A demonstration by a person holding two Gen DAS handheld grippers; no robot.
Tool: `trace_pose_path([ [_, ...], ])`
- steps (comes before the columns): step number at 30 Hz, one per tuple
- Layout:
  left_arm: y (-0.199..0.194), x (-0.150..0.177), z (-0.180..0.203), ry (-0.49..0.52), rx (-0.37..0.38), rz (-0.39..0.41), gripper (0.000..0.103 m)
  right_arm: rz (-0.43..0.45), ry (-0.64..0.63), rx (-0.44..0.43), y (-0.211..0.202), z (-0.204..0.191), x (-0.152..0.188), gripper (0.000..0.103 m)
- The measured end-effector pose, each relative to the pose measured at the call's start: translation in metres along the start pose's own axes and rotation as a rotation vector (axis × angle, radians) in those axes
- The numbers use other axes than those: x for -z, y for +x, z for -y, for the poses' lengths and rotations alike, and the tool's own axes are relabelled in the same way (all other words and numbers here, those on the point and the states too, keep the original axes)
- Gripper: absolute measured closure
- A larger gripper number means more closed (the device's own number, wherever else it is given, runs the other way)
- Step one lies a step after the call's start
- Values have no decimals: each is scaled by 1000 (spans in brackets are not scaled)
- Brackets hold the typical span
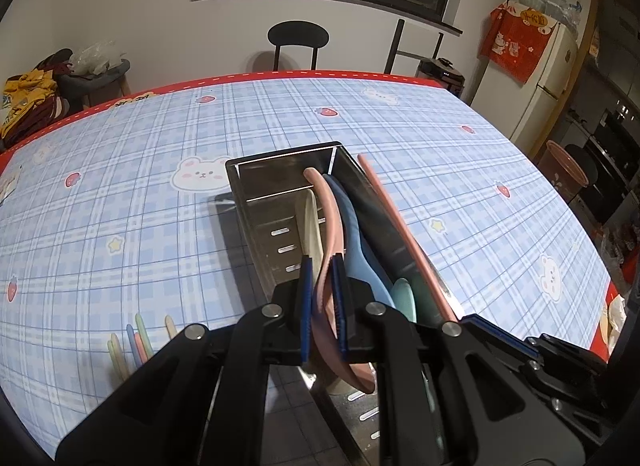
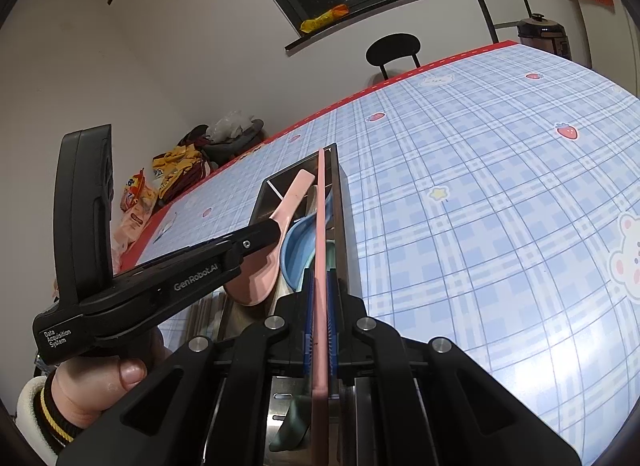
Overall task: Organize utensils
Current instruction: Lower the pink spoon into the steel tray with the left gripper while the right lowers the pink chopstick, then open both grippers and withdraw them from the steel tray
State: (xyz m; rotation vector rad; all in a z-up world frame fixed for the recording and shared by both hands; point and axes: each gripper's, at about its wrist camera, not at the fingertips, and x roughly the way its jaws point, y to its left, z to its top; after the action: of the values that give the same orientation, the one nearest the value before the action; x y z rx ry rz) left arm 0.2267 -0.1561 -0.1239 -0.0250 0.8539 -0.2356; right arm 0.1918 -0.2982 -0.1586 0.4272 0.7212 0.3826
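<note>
- The left claw (image 1: 323,298) is closed on the handle of a pink spoon (image 1: 330,242); its blue pads (image 1: 306,306) press the handle from both sides.
- The pink spoon's handle end points into the steel utensil holder (image 1: 280,185), while its bowl hangs low behind the claw, seen from the left wrist camera.
- The right claw (image 2: 319,318) is pinched tight on a pink chopstick (image 2: 321,225), the blue pads (image 2: 308,330) flat against its sides.
- The chopstick runs along the holder's right wall, with its far tip about at the holder's far rim, seen from the right wrist camera.
- The steel utensil holder stands on the table (image 1: 120,185), about midway across it and toward the near edge; thin partitions divide it into compartments.
- Inside the holder lie a blue spoon (image 2: 300,246), a cream spoon (image 1: 310,225) and a pale green spoon (image 1: 402,294), crowded next to the pink one.
- Which compartment each spoon occupies cannot be told.
- A cluster of pastel chopsticks (image 1: 136,342) lies on the table near its near edge, to the left of the holder and apart from it.
- The table wears a blue plaid cloth with bears and strawberries and a red border.
- A black chair (image 1: 298,41) stands beyond the table's far edge.
</note>
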Motion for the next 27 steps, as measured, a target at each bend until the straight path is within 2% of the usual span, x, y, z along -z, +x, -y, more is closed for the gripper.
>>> trace_pose_path([
  [11, 13, -9, -2, 5, -21, -30, 89, 52, 11, 3, -9, 2, -3, 94],
  [16, 17, -12, 3, 10, 12, -44, 88, 77, 36, 12, -13, 7, -5, 94],
  [17, 15, -13, 3, 2, 37, -36, 87, 80, 40, 12, -13, 8, -6, 93],
  [18, 14, -15, 3, -9, 67, -31, 84, 82, 43, 13, -14, 9, -6, 92],
  [20, 9, -18, 1, -24, 127, -18, 71, 88, 52, 15, -15, 11, -6, 91],
  [21, 6, -19, 1, -25, 140, -9, 70, 90, 53, 16, -14, 11, -6, 90],
  [24, -10, -25, -6, -37, 152, 38, 66, 95, 56, 16, -14, 12, -7, 87],
  [27, -29, -27, -17, -62, 154, 90, 51, 101, 51, 14, -13, 11, -7, 75],
])
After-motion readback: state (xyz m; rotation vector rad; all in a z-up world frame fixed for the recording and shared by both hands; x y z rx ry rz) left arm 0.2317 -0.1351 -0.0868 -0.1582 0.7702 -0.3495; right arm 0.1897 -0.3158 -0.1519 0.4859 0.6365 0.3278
